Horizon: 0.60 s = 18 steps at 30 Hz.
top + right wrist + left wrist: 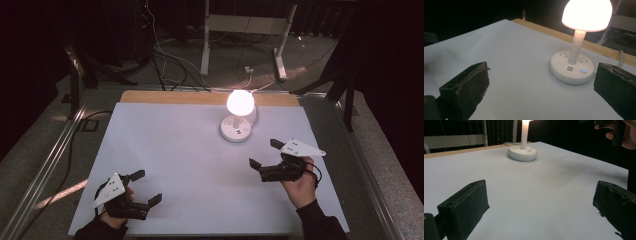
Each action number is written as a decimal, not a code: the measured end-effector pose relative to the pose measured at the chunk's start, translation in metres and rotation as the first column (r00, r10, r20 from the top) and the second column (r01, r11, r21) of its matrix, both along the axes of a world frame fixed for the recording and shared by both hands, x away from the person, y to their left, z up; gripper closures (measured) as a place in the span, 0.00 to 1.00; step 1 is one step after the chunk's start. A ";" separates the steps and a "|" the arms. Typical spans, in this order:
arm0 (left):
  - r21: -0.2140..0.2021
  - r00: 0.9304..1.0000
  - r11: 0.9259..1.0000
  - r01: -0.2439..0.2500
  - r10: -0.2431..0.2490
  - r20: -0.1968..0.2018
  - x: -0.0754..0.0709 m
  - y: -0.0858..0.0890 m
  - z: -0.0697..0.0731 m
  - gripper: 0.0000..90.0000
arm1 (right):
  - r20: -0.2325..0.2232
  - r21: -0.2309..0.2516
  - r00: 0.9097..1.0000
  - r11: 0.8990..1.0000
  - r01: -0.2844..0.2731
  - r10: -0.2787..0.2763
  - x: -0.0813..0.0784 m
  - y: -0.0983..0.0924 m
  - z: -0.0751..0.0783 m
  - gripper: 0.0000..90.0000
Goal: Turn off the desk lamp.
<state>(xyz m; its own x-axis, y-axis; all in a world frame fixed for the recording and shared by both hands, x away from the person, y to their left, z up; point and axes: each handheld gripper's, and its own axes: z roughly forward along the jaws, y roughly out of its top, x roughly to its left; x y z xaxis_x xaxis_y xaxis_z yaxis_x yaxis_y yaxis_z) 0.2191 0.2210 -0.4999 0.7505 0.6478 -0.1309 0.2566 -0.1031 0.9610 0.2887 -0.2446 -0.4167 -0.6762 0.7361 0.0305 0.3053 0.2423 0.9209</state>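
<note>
A small white lamp (239, 107) glows at the back middle of the white table (165, 150); its round base (571, 67) carries sockets and a lit blue button (583, 71). My right gripper (264, 153) is held open above the table, right of and nearer than the lamp, with nothing between its jaws. My left gripper (146, 187) hovers open near the front left corner, also empty. In the left gripper view the lamp base (522, 153) stands far ahead, and the other hand (621, 132) shows at the top right.
A wooden strip (200, 97) edges the table's far side. Beyond it, cables (165, 60) trail over the floor around a white frame's legs (242, 35). Metal rails (45, 170) run along both sides of the table.
</note>
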 end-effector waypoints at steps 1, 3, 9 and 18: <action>-0.002 1.000 1.000 0.000 0.000 0.000 0.000 0.000 0.000 0.01 | -0.001 0.001 1.000 1.000 -0.001 0.001 0.001 0.000 0.001 0.00; -0.001 1.000 1.000 0.002 -0.002 0.000 0.000 0.000 0.000 0.01 | 0.001 0.005 1.000 1.000 0.000 0.000 0.004 0.001 0.002 0.00; 0.001 1.000 1.000 0.003 -0.003 0.000 0.000 0.000 0.000 0.01 | 0.001 0.014 1.000 1.000 -0.004 0.004 0.010 0.005 0.003 0.00; -0.002 1.000 1.000 0.005 -0.005 -0.004 0.000 0.000 0.000 0.01 | -0.014 0.004 1.000 1.000 -0.012 0.012 0.025 0.017 -0.003 0.00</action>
